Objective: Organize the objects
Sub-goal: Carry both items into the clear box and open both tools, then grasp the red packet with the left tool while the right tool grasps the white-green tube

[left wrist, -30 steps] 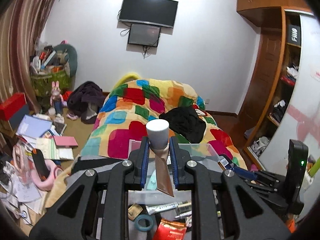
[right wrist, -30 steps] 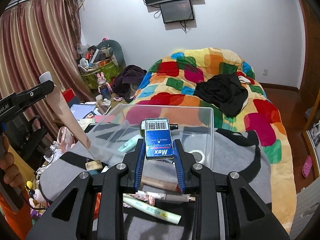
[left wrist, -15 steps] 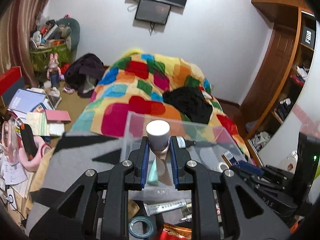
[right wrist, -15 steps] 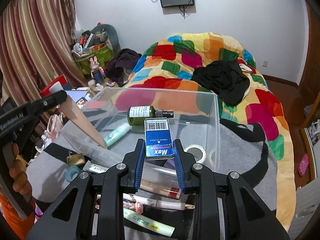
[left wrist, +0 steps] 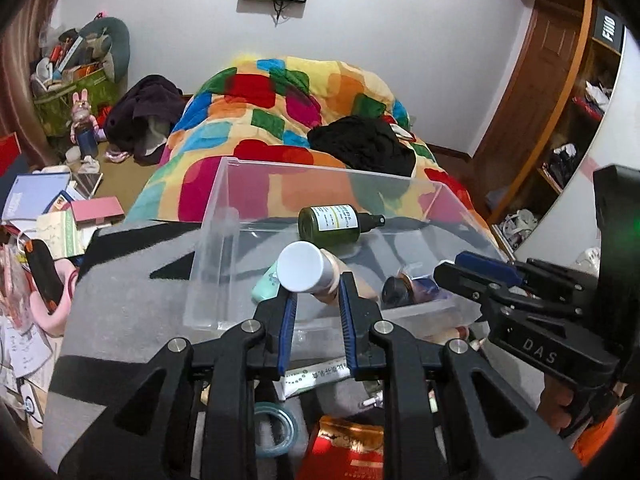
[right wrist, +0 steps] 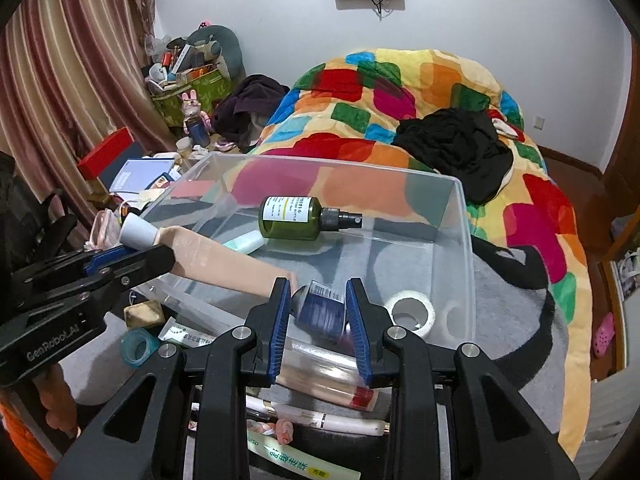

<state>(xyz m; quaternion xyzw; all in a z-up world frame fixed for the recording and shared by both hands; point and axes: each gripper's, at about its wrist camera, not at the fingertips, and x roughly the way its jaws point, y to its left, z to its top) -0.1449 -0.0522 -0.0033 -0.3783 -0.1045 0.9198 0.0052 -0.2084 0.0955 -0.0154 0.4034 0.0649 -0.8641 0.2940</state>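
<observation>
Hovering over the clear bin's (right wrist: 466,216) near edge, both tongs (left wrist: 316,300) (right wrist: 318,306) spread, tube (right wrist: 224,260) and box (right wrist: 322,310) loose.

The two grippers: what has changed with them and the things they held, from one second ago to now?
Both came down over the clear box. The right gripper opened and let go of the blue packet, now lying in the box. The left gripper opened too; its pink tube has tipped into the box. The green bottle and the tape roll stayed in place.

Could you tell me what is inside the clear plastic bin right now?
The clear bin holds a green spray bottle, mint tube, white tape roll, blue box and beige tube.
</observation>
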